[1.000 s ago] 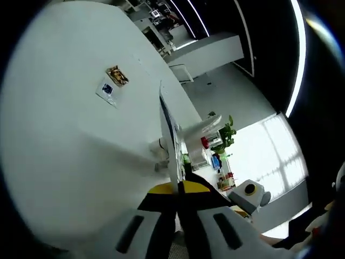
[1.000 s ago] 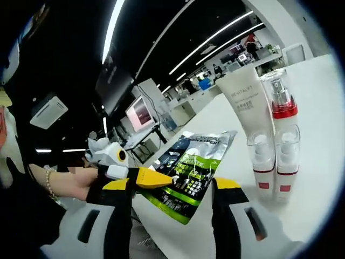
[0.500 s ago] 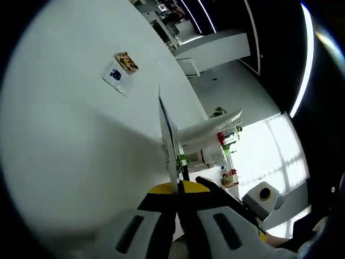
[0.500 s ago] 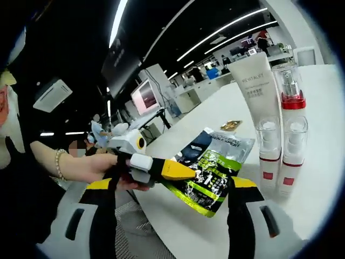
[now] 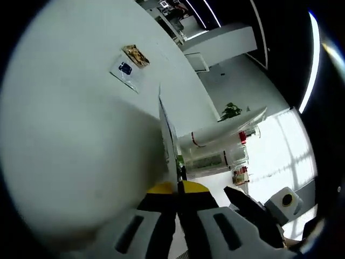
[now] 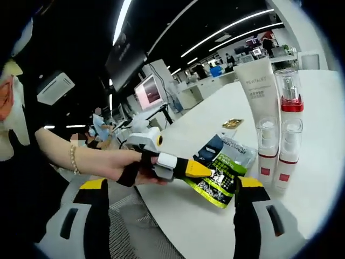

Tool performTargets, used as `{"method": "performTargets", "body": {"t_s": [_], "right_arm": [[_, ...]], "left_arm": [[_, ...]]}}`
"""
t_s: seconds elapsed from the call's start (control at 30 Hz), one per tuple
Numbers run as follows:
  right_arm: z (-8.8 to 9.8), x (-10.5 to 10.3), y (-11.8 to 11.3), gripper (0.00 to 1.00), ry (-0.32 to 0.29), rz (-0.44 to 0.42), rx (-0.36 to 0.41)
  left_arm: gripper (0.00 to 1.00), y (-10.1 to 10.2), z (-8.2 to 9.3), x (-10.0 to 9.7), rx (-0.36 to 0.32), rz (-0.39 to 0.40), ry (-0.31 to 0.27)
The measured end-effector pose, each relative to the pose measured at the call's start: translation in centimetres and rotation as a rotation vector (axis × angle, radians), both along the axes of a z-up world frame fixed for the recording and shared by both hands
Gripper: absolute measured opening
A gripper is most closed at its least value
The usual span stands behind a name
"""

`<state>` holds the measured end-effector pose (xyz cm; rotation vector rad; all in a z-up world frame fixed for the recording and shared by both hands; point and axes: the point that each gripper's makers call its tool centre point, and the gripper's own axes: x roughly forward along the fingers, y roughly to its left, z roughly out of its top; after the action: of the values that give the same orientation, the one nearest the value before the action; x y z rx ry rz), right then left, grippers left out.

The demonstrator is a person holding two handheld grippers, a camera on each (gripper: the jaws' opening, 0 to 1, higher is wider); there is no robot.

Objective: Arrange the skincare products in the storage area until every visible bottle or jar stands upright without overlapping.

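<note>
Gripping the green and black sachet [image 6: 220, 174] by its near edge, the left gripper [image 6: 202, 169] has carried it further over the white table [image 6: 323, 108] than a second ago, when it hung off the table's near rim. Its yellow-tipped jaws are pressed together on the pouch. In the left gripper view the sachet [image 5: 168, 141] stands edge-on between that gripper's [image 5: 178, 188] tips, its long axis running away from the jaws. In the right gripper view the pouch lies low and nearly flat over the table, pointing toward the bottles. The right gripper [image 6: 171, 186] has its fingers spread wide, nothing between them. Just beyond the sachet two small clear pump bottles [image 6: 276, 152] stand upright side by side. Behind them rise a white tube [image 6: 260, 89] and a red-collared pump bottle [image 6: 288, 94], touching or nearly so. Farther off lies a small gold packet [image 6: 233, 123].
</note>
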<state>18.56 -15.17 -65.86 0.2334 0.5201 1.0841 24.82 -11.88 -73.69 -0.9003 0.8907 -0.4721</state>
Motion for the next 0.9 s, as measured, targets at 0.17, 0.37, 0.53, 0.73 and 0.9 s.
{"method": "performTargets", "body": {"t_s": [0.17,0.37,0.53,0.73,0.9], "right_arm": [[-0.2,0.1,-0.7,0.99,-0.005,-0.019,-0.021],[-0.4,0.8,-2.4,0.99,-0.019,-0.070,-0.061],[-0.9,1.5,-4.1,0.99,-0.013,-0.126,-0.089],[-1.2,2.6,-6.8,0.99,-0.014,-0.209,-0.105],[-1.7,3.1,-9.0,0.99,-0.014,-0.246,-0.126]], "left_arm": [[0.01,-0.1,-0.4,0.2,0.013,-0.007,0.003],[0.01,0.1,-0.9,0.3,0.037,-0.011,0.011],[0.01,0.2,-1.4,0.3,0.050,-0.007,0.015],[0.05,0.4,-1.9,0.0,0.109,-0.032,0.019],[0.07,0.4,-1.9,-0.1,0.166,-0.057,0.003]]}}
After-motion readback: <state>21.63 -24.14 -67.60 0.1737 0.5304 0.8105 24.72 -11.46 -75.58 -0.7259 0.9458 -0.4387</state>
